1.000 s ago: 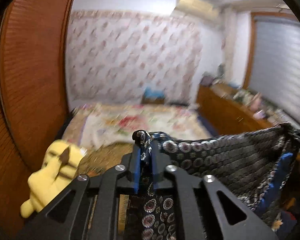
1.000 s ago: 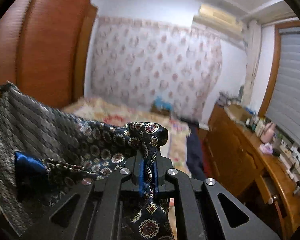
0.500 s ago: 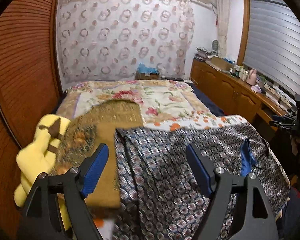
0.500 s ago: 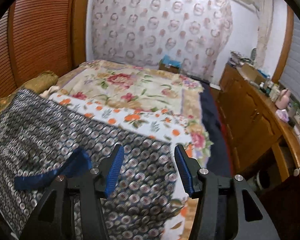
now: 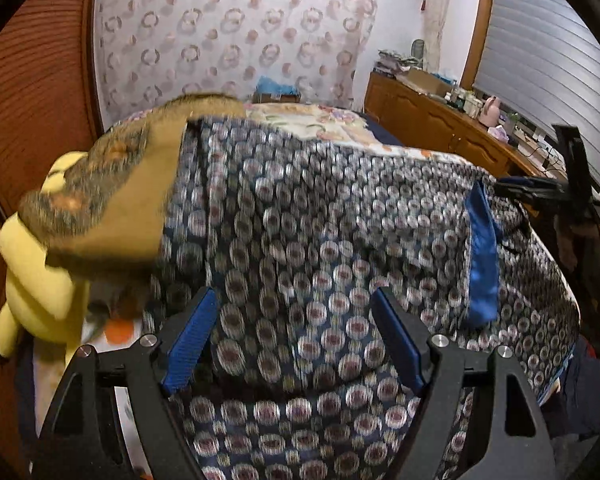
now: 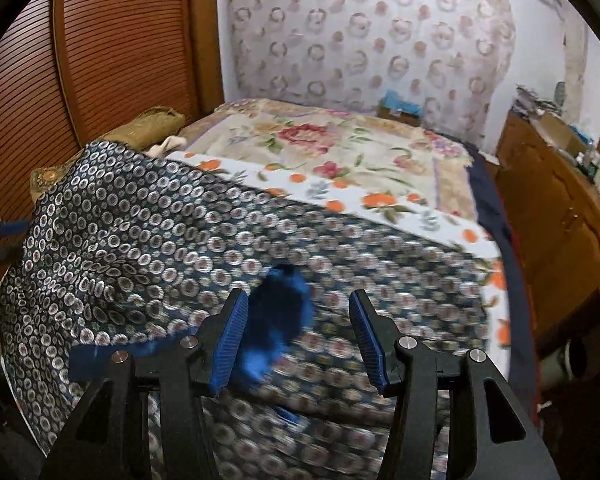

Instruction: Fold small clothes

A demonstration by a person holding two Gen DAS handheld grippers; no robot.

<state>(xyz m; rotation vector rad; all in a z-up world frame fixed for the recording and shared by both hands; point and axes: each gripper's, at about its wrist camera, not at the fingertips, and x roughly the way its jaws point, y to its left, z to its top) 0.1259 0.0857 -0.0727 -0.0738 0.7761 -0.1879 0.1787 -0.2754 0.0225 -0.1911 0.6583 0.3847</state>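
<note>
A dark navy garment printed all over with small silver-and-maroon rings (image 5: 320,248) lies spread flat across the near end of a bed covered by a cream floral quilt (image 6: 340,148), with a white sheet patterned with orange fruit (image 6: 372,200) showing along the garment's far edge. A bright blue satin strip (image 5: 482,256) runs along the garment's right-hand part in the left wrist view, and in the right wrist view the same blue trim (image 6: 276,332) sits bunched just beside the inner face of one finger. The left tool (image 5: 296,340) hovers over the cloth with its blue-padded fingers spread wide apart; nothing is between them but the fabric lying below, and it grips nothing. The right tool (image 6: 298,336) is likewise parted, somewhat less widely, and also holds nothing; from the left camera it shows as a dark frame (image 5: 564,192) at the garment's far right edge. A mustard-gold brocade cushion (image 5: 112,196) overlaps the garment's left edge, and a yellow plush toy (image 5: 40,280) lies beside it against a reddish wooden louvred wardrobe door (image 6: 120,48). A wooden sideboard (image 5: 440,124) crowded with small items stands along the right wall under a slatted window blind (image 5: 540,64). Much of the near cloth is blurred.
</note>
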